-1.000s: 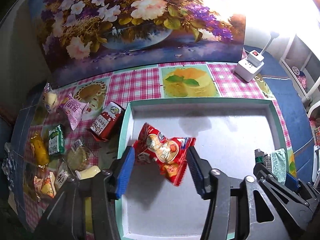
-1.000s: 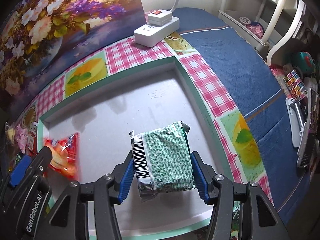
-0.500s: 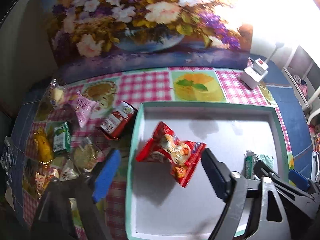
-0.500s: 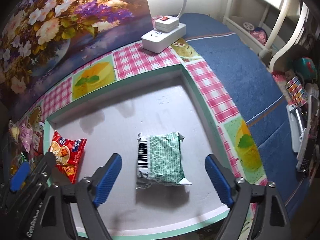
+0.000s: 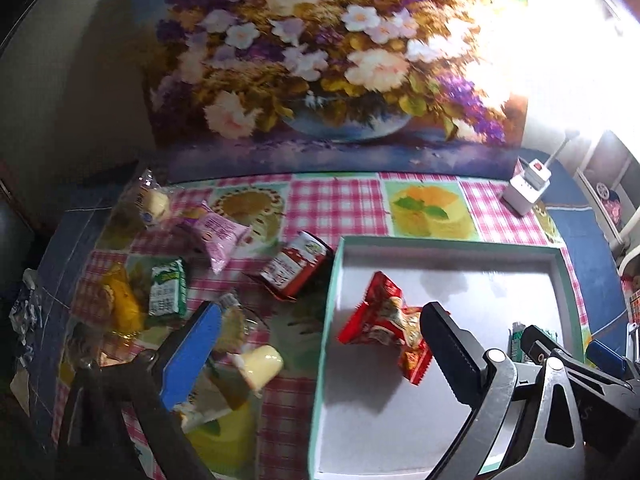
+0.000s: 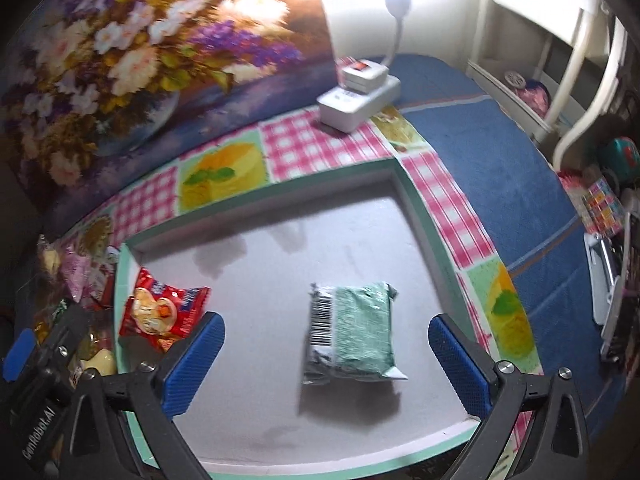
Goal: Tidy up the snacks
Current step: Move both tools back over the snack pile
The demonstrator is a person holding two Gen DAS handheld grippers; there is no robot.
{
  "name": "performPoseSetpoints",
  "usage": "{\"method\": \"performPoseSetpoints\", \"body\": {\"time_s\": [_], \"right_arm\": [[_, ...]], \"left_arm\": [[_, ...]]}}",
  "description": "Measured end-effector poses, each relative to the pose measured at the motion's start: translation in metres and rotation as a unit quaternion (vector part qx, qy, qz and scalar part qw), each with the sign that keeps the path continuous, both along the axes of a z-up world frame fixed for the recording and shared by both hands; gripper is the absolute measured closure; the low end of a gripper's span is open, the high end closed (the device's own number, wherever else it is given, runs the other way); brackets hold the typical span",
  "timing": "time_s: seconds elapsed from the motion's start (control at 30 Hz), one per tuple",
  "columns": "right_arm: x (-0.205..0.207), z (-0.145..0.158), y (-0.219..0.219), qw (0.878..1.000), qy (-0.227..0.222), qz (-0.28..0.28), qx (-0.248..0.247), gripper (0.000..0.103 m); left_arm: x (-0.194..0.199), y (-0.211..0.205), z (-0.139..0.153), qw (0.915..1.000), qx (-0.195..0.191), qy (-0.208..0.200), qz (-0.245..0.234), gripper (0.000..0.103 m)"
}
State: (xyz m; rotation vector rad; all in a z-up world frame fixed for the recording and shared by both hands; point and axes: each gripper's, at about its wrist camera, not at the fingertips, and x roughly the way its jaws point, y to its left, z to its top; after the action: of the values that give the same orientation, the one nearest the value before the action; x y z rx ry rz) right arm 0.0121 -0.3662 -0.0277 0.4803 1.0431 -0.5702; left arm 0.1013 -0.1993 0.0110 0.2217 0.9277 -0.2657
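Observation:
A white tray with a teal rim [image 5: 336, 264] [image 6: 280, 196] lies on the checked cloth. A red snack packet [image 5: 384, 320] [image 6: 160, 312] lies at the tray's left side. A green packet with a barcode [image 6: 352, 336] lies in the tray's middle. My left gripper [image 5: 320, 344] is open and empty, above the tray's left rim. My right gripper [image 6: 328, 352] is open and empty, straddling the green packet from above. Loose snacks lie left of the tray: a red carton [image 5: 296, 268], a pink packet [image 5: 220, 236], a green packet [image 5: 168, 288] and a yellow roll [image 5: 262, 364].
A flower painting [image 5: 332, 60] stands behind the cloth. A white power strip [image 6: 356, 96] [image 5: 528, 188] sits at the back right. Blue cloth [image 6: 500, 184] covers the table's right side, with white shelving [image 6: 560, 60] beyond.
Both grippers opened and let go: the red packet and the green packet now lie in the tray. Both grippers pulled back; the left one swung left towards the loose snacks.

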Motion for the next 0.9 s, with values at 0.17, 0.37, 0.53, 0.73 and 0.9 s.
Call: {"method": "performPoseSetpoints", "body": {"time_s": [0.17, 0.37, 0.53, 0.73, 0.9], "right_arm": [[0.004, 0.008, 0.011, 0.999, -0.028, 0.016, 0.002, 0.0], [0.009, 0.016, 0.027, 0.998, -0.045, 0.038, 0.011, 0.0], [0.015, 0.022, 0.045, 0.997, -0.046, 0.059, 0.011, 0.0], [0.025, 0.031, 0.074, 0.994, -0.06, 0.09, 0.022, 0.0], [0.034, 0.04, 0.104, 0.989, -0.072, 0.124, 0.023, 0.0]], "left_arm": [[0.005, 0.023, 0.009, 0.9997, -0.017, 0.0, 0.02, 0.003], [0.007, 0.058, 0.019, 0.9984, -0.022, -0.009, 0.051, 0.003], [0.005, 0.093, 0.03, 0.9956, -0.029, -0.025, 0.085, 0.003], [0.002, 0.135, 0.029, 0.9926, -0.033, -0.025, 0.114, 0.003], [0.0, 0.172, 0.025, 0.9899, -0.051, -0.018, 0.131, 0.003]]}}
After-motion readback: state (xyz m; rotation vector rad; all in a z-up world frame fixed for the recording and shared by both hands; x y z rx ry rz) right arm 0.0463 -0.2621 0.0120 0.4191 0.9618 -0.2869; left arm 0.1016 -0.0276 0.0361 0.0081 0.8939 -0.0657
